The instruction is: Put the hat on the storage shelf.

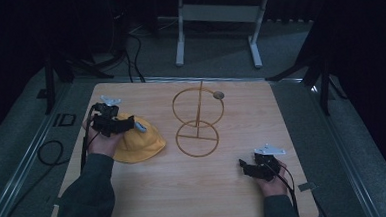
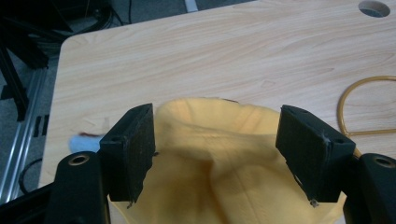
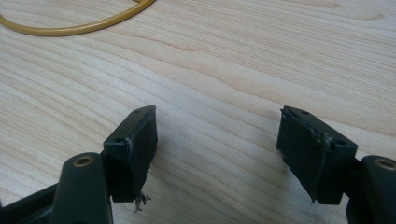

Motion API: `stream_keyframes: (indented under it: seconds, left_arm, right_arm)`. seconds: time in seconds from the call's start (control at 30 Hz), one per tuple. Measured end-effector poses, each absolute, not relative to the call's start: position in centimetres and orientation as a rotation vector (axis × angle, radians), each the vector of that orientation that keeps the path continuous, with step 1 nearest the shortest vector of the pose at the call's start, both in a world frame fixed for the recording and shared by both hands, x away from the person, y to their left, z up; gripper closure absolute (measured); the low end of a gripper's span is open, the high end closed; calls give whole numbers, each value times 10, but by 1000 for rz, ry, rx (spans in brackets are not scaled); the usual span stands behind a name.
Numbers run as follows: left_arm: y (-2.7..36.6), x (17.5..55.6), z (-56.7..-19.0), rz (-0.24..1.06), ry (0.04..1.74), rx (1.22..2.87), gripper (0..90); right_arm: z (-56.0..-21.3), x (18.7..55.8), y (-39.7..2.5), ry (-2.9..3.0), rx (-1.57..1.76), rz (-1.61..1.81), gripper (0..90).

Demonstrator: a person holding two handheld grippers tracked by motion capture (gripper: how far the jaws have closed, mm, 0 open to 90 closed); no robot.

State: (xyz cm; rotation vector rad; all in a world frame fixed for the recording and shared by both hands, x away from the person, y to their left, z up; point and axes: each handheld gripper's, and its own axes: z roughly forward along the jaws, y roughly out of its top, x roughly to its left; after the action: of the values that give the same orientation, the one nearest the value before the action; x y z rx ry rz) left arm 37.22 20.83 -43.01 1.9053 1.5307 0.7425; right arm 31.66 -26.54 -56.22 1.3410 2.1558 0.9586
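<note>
A yellow cloth hat (image 1: 136,140) lies at the left of the wooden table (image 1: 195,198). My left gripper (image 1: 130,125) hangs over the hat's crown, open. In the left gripper view the yellow hat (image 2: 219,158) sits between and below the spread jaws of the left gripper (image 2: 217,151), and I cannot tell whether they touch it. A gold wire stand (image 1: 197,119) with an upright ring and a flat ring base is at the table's middle. My right gripper (image 1: 245,167) rests low at the front right, open over bare wood; the right gripper (image 3: 217,149) holds nothing.
A round hole (image 1: 219,94) is in the table top behind the stand. A white tag (image 2: 84,142) lies beside the hat. Cables and a desk frame (image 1: 216,17) are on the floor beyond the table. A metal rail runs along the table's left side.
</note>
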Motion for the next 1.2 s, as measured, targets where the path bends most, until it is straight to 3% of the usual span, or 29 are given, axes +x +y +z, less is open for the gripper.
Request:
stream_keyframes:
  seconds: [0.37, 0.6, 0.7, 0.87, 0.9, 1.0, 1.2]
  left_arm:
    - [209, 362, -442, 687, 1620, 1877, 322]
    - [223, 362, -453, 606, 1663, 1873, 471]
    - [224, 361, -451, 575, 1650, 1850, 476]
    - [220, 363, -440, 582, 1659, 1774, 426]
    - [220, 364, -438, 585, 1670, 1756, 359]
    - [218, 373, -436, 560, 1733, 1705, 292]
    - [216, 379, -440, 522, 1795, 1640, 240]
  right_arm:
    - [-562, 317, -265, 2156, 1341, 959, 286]
    - [-562, 317, -265, 2156, 1341, 958, 285]
    - [-562, 317, -265, 2156, 1341, 958, 286]
    - [-562, 317, -265, 2156, 1341, 958, 285]
    - [-562, 317, -265, 2156, 1339, 959, 286]
    - [-562, 317, -265, 2156, 1339, 959, 286]
    - [-562, 317, -265, 2156, 1340, 958, 285]
